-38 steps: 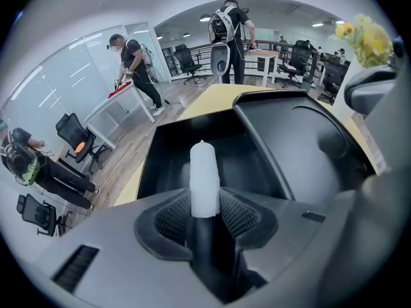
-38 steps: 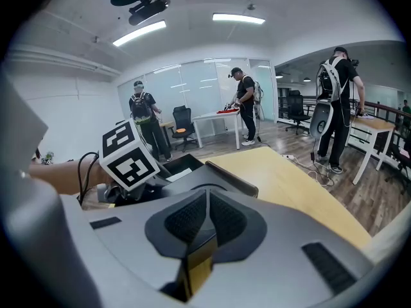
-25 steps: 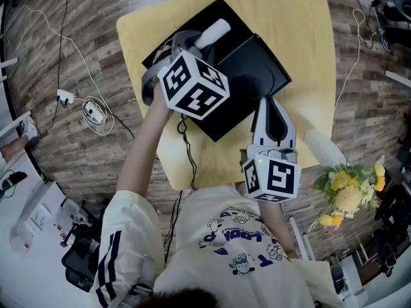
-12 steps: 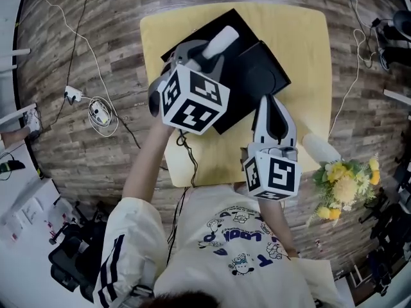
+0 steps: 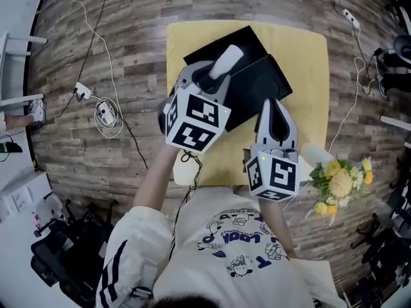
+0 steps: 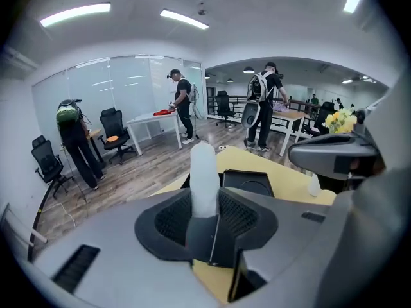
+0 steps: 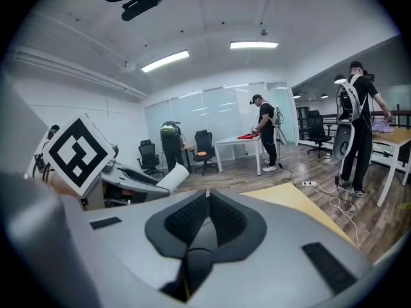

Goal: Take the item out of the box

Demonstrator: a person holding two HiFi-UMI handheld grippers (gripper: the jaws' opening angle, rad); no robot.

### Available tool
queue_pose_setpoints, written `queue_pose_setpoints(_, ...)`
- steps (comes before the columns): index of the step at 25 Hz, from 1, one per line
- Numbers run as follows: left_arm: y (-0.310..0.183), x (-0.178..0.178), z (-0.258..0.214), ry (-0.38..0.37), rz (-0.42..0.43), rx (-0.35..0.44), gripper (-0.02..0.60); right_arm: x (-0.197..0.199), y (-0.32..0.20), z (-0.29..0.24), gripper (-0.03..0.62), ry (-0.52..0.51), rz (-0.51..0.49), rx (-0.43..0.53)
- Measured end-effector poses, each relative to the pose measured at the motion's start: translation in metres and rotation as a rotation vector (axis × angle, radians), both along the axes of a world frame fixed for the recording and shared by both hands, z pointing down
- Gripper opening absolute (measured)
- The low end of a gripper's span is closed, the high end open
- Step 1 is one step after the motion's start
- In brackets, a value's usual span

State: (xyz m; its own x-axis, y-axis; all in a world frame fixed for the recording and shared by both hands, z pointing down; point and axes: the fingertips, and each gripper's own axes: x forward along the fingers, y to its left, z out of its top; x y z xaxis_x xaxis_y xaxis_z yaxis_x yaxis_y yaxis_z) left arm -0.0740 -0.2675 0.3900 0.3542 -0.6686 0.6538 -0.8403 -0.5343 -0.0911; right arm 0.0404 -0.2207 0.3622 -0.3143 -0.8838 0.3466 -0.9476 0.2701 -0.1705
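The left gripper [image 5: 212, 77] hangs over the black box [image 5: 266, 76], its fingers clamped on a white tube [image 5: 227, 61] that is above the box's rim. The right gripper [image 5: 273, 106], fingers pressed together on nothing, is at the box's near corner. Bare yellow tabletop [image 5: 308, 63] lies open to the box's right.

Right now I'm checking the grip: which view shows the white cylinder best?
The left gripper view: the white cylinder stands close up, clamped between the left gripper's jaws. The head view shows it smaller, from above, against the black box. The right gripper view catches only its tip.
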Motion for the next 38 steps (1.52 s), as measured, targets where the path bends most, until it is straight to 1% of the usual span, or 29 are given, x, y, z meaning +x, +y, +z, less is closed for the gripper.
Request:
queue_pose_setpoints(3, 0.013, -0.003, -0.012, 0.032, -0.037, 0.023, 0.143, -0.005, 0.006, -0.011, 0.035, -0.003, -0.019, 0.023)
queue_pose_setpoints(8, 0.036, -0.007, -0.034, 0.076, -0.096, 0.083, 0.143, -0.014, 0.016, -0.028, 0.035, -0.008, -0.053, 0.068)
queue_pose_setpoints(18, 0.066, -0.018, -0.067, 0.16, -0.229, 0.194, 0.143, -0.03, 0.021, -0.056, 0.035, -0.023, -0.114, 0.14)
queue_pose_setpoints(23, 0.079, -0.03, -0.086, 0.172, -0.29, 0.268, 0.143, -0.04, 0.024, -0.072, 0.035, -0.033, -0.139, 0.178)
queue_pose_setpoints(26, 0.088, -0.035, -0.094, 0.181, -0.316, 0.298, 0.143, -0.046, 0.028, -0.078, 0.035, -0.035, -0.148, 0.191)
queue_pose_setpoints(32, 0.102, -0.041, -0.102, 0.199, -0.357, 0.34, 0.143, -0.055, 0.034, -0.085, 0.035, -0.035, -0.172, 0.216)
queue_pose_setpoints(38, 0.107, -0.041, -0.106, 0.217, -0.384, 0.365, 0.143, -0.061, 0.037, -0.09, 0.037, -0.034, -0.186, 0.232)
